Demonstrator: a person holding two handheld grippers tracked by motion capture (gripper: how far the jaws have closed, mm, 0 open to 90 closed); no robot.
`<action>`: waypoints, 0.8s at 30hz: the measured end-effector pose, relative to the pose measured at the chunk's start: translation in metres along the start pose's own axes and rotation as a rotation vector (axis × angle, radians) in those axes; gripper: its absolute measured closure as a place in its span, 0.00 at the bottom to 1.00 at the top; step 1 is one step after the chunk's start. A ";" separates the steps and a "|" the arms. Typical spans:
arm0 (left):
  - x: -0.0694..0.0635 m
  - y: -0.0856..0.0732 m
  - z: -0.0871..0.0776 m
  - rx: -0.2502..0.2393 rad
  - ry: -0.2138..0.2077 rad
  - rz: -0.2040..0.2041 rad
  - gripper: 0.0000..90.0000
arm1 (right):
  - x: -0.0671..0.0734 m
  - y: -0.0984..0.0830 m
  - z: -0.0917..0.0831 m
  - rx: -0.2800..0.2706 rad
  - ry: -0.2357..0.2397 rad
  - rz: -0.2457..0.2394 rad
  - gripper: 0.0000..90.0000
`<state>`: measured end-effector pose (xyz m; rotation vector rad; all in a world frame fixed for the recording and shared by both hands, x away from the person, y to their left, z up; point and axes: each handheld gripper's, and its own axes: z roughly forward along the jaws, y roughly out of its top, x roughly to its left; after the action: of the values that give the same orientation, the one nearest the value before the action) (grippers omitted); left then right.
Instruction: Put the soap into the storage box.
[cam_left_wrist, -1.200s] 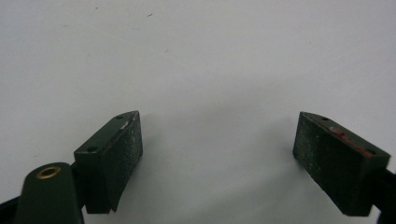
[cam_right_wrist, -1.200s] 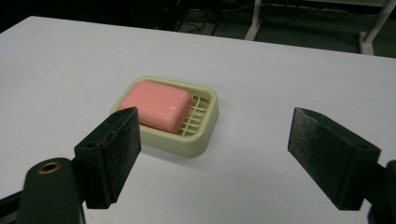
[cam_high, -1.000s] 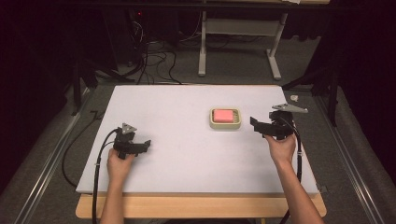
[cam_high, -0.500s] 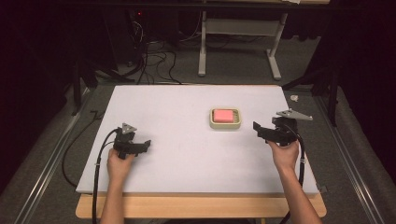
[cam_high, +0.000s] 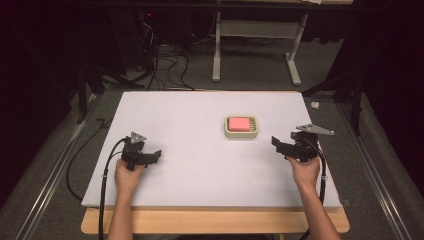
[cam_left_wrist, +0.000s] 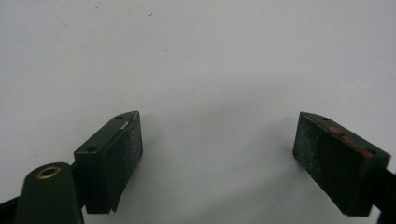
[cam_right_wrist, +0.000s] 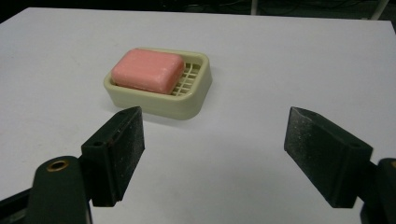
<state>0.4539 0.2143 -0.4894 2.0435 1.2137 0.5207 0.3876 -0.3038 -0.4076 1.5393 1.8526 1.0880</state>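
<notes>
A pink bar of soap lies in a cream soap dish on the white table, right of centre. My right gripper is open, a short way to the right of the dish, with its jaws spread wide and nothing between them. In the right gripper view the dish lies ahead and to the left of the jaws. My left gripper is open too, low over bare table at the near left, empty.
The white table has a wooden front edge. A cable trails from the left gripper over the near edge. Behind the table stand a desk frame and floor cables in the dark.
My right gripper has pulled back from the soap dish toward the near right. The left gripper has stayed where it was.
</notes>
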 end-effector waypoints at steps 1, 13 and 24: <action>0.000 0.000 0.000 0.000 0.000 0.000 0.18 | 0.000 -0.001 0.000 0.003 0.001 0.004 0.23; 0.000 0.000 0.000 0.000 0.000 0.000 0.18 | 0.002 -0.012 0.006 0.026 0.000 -0.009 0.24; 0.000 0.000 0.000 0.000 0.000 0.000 0.18 | 0.006 -0.022 0.016 0.061 0.001 -0.026 0.24</action>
<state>0.4539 0.2143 -0.4894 2.0436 1.2134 0.5202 0.3859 -0.2953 -0.4338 1.5440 1.9174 1.0299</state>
